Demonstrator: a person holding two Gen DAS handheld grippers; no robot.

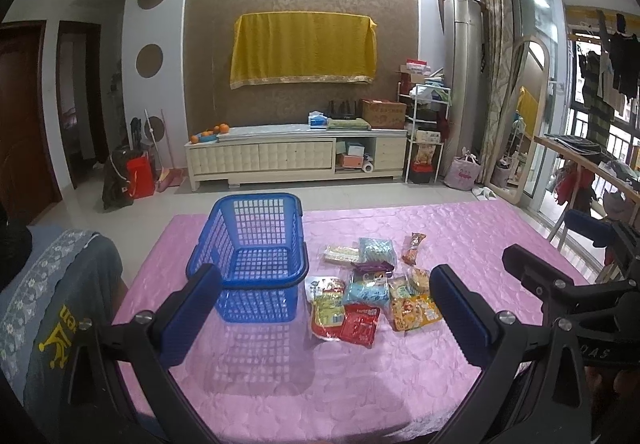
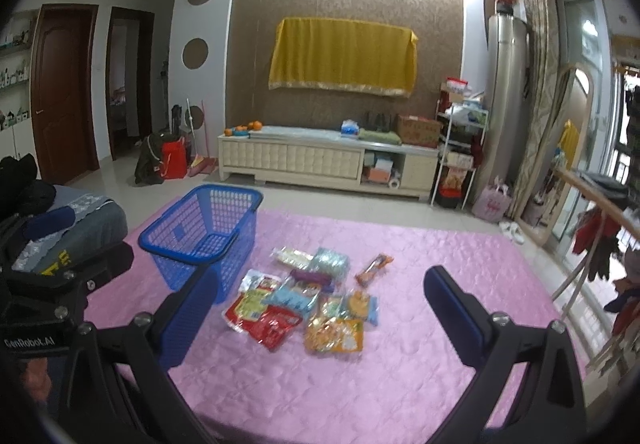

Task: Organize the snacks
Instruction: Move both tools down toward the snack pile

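An empty blue plastic basket (image 1: 256,240) (image 2: 200,232) stands on the pink tablecloth (image 1: 460,240) (image 2: 420,252), left of a pile of several snack packets (image 1: 368,292) (image 2: 304,304). A red packet (image 1: 360,324) (image 2: 274,326) and an orange-yellow packet (image 1: 414,311) (image 2: 334,336) lie nearest me. A long orange snack bar (image 1: 414,242) (image 2: 374,268) lies apart at the far right. My left gripper (image 1: 324,312) is open and empty, above the table short of the pile. My right gripper (image 2: 316,318) is open and empty, framing the pile.
A grey cushioned seat (image 1: 48,284) (image 2: 68,228) is at the table's left edge. The right gripper's body (image 1: 560,292) shows at right in the left wrist view. Beyond the table are tiled floor and a TV cabinet (image 1: 296,156) (image 2: 320,160).
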